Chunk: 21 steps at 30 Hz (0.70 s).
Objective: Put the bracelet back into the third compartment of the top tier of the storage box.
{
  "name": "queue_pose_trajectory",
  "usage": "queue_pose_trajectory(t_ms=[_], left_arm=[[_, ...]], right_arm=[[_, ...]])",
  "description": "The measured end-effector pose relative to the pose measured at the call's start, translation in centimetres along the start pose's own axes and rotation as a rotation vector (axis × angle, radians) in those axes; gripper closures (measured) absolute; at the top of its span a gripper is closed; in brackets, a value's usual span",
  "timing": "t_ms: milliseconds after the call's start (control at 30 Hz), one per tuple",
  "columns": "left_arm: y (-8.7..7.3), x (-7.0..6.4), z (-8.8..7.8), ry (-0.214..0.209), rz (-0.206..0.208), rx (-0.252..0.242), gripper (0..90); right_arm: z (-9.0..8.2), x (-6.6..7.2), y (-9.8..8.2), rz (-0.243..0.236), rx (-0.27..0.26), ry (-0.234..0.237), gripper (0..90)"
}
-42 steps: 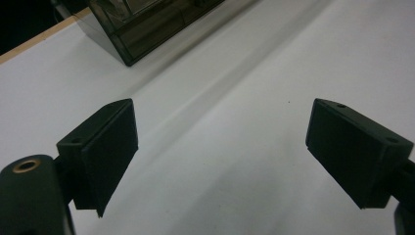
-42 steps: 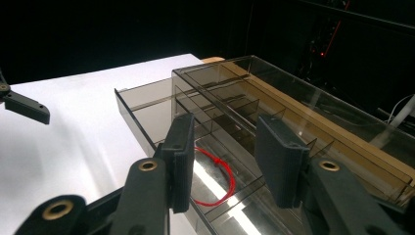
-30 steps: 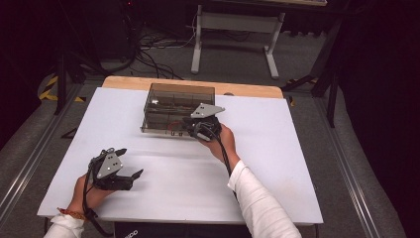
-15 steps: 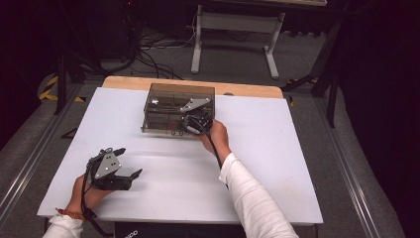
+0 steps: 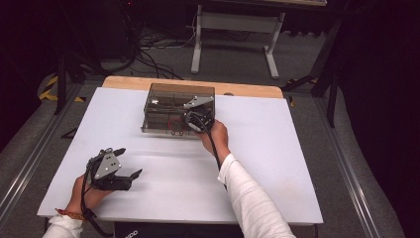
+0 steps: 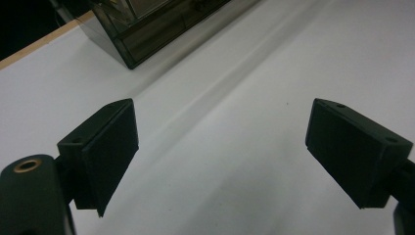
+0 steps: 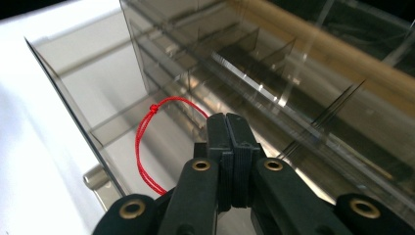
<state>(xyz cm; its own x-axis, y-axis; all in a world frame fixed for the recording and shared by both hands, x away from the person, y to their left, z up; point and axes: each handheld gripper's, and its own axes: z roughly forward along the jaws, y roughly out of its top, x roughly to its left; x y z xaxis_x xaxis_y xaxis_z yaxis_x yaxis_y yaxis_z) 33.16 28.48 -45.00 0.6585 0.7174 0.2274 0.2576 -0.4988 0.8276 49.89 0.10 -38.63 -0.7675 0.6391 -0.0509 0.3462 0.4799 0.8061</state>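
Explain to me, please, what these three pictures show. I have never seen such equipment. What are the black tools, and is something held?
There is no robot arm here. A person holds one hand tool in each hand, and each tool is a gripper with two black jaws.

The high view looks down from above onto a white table. On it stands a smoky clear drawer box.

The other two pictures come from a small camera on each gripper, looking along its jaws.

The left gripper rests near the table's front edge. Its jaws are wide open with nothing between them.

The right gripper reaches into an opened drawer of the box, and its jaws are shut. A red string loop lies in the drawer and runs up to the jaws. I cannot tell whether they pinch it.
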Motion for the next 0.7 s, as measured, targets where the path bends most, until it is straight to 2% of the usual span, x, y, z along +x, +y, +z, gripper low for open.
queue_pose_trajectory(t_ms=[133, 267, 433, 700], left_arm=[[0.0, 0.0, 0.0, -0.001, 0.001, 0.002, 13.3], [0.0, 0.0, 0.0, 0.000, 0.002, 0.001, 13.3], [0.0, 0.0, 0.1, -0.001, 0.005, 0.004, 13.3], [0.0, -0.1, 0.1, 0.002, 0.001, 0.006, 13.2]], right_arm=[[-1.1, -0.2, 0.2, 0.007, -0.050, -0.006, 90.0], [-2.5, -0.6, 0.2, -0.006, -0.067, -0.024, 90.0], [-3.8, -1.5, -0.3, -0.018, -0.064, -0.054, 90.0], [-4.6, -2.8, -1.8, -0.017, -0.041, -0.087, 90.0]])
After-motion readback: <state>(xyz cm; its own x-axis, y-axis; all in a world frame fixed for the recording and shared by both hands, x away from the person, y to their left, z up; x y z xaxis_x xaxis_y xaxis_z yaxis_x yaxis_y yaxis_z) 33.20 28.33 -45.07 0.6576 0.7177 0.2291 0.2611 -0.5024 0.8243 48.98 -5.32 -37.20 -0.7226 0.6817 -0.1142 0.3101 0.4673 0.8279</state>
